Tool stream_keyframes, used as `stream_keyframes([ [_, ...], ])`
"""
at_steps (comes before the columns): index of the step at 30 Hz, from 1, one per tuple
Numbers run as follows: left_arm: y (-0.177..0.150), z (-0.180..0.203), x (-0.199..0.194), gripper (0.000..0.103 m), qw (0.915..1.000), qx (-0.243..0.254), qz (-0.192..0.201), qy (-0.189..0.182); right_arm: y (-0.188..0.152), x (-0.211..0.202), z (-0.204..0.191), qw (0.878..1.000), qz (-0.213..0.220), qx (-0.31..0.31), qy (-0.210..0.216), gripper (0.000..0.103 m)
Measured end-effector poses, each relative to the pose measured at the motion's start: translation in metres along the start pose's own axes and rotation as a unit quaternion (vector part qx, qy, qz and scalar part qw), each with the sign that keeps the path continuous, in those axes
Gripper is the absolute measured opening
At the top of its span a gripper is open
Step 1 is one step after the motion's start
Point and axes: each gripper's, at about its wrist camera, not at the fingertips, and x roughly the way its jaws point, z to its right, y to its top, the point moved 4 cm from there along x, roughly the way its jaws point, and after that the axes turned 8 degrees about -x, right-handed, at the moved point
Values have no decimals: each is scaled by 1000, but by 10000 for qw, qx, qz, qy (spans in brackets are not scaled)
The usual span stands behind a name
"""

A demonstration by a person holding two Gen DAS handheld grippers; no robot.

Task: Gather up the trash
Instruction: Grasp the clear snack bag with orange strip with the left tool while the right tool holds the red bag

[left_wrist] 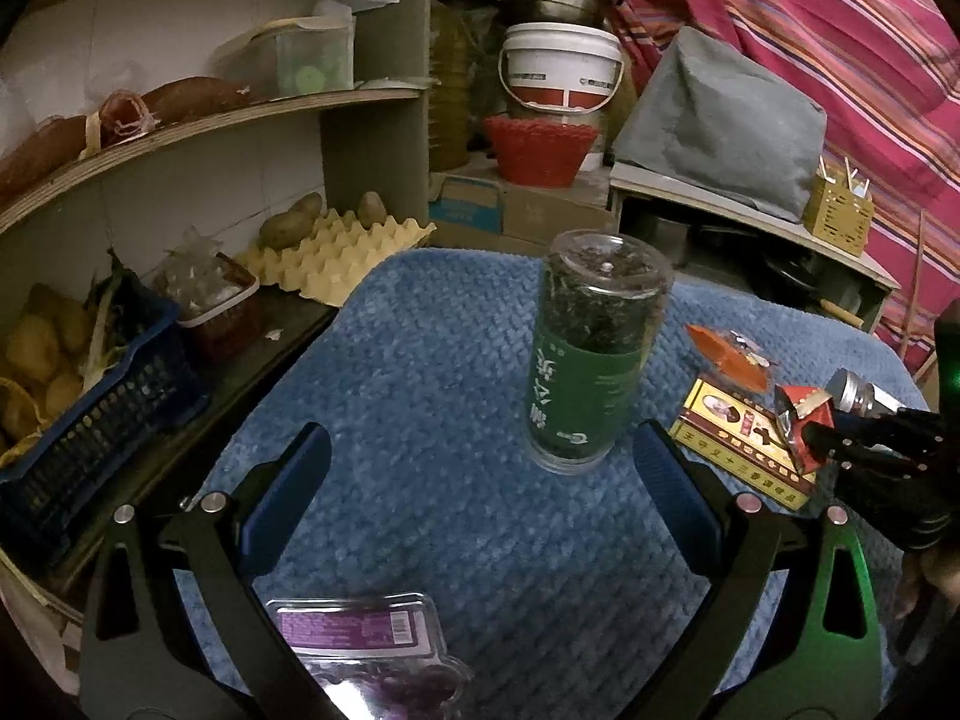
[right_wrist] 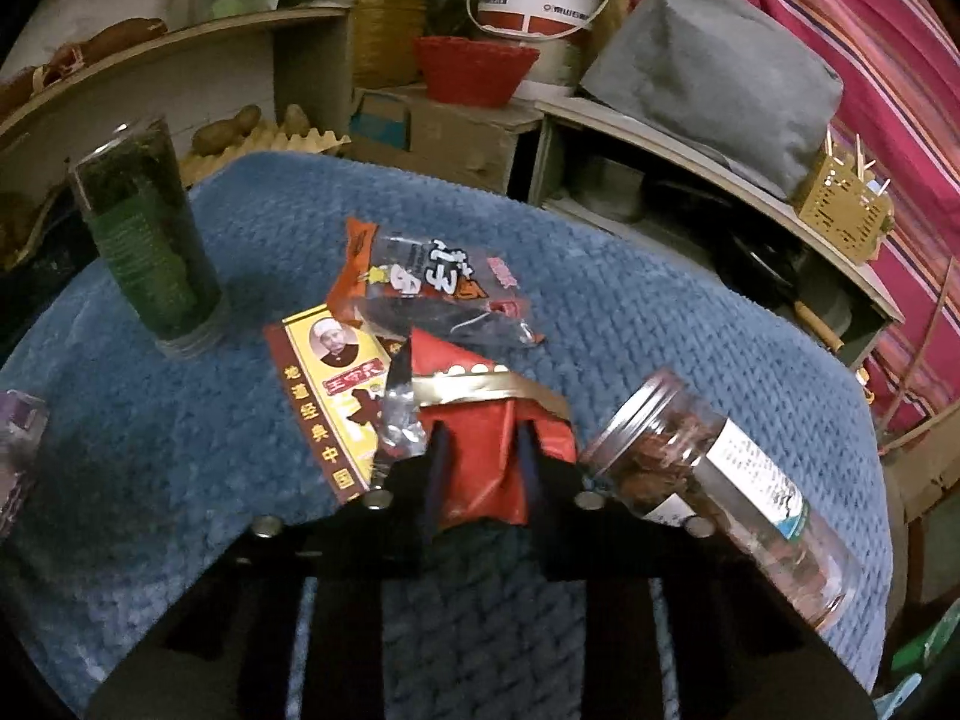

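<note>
My right gripper (right_wrist: 480,441) is shut on a crumpled red and gold wrapper (right_wrist: 480,420), held just above the blue cloth (right_wrist: 180,480). Under it lie a yellow spice box (right_wrist: 336,402) and an orange and clear snack wrapper (right_wrist: 432,276). In the left wrist view the same wrapper (left_wrist: 801,414) sits in the right gripper (left_wrist: 822,435) at the right edge, over the yellow box (left_wrist: 738,438). My left gripper (left_wrist: 480,468) is open and empty, facing a tall jar of tea leaves (left_wrist: 591,354). A purple blister pack (left_wrist: 366,654) lies below it.
A clear jar with a metal lid (right_wrist: 720,480) lies on its side right of my right gripper. The tea jar (right_wrist: 147,240) stands at the left. Shelves with potatoes and an egg tray (left_wrist: 336,252), a blue crate (left_wrist: 90,420), a bucket (left_wrist: 561,66) and a red basket (left_wrist: 540,147) surround the table.
</note>
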Motion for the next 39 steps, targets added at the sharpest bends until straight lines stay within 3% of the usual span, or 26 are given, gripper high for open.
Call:
stream_keyframes([
  [3, -1, 3, -1, 97, 10000, 37, -1, -1, -4, -7, 2, 9999, 88, 67, 1, 6],
  [5, -2, 5, -1, 97, 10000, 37, -11, -15, -4, -15, 4, 9998, 182, 126, -10, 4],
  [9, -3, 15, -4, 97, 9996, 8, -114, -254, -13, -54, 11, 9987, 442, 227, -116, 4],
  [15, -6, 55, -8, 97, 9975, 136, -263, -647, -48, -97, 37, 9972, 494, 438, -344, 4],
  [23, -2, 119, 4, 97, 9924, 589, -329, -1025, -93, -109, 85, 9944, 423, 794, -549, 4],
  [27, 6, 149, 29, 92, 9902, 798, -478, -1041, -103, -112, 99, 9932, 424, 939, -542, 4],
  [34, 15, 184, 83, 85, 9885, 1137, -709, -697, -114, -110, 112, 9923, 405, 1056, -515, 4],
  [39, 5, 185, 123, 68, 9819, 1059, -1397, -710, -116, -106, 112, 9930, 367, 1011, -489, 4],
])
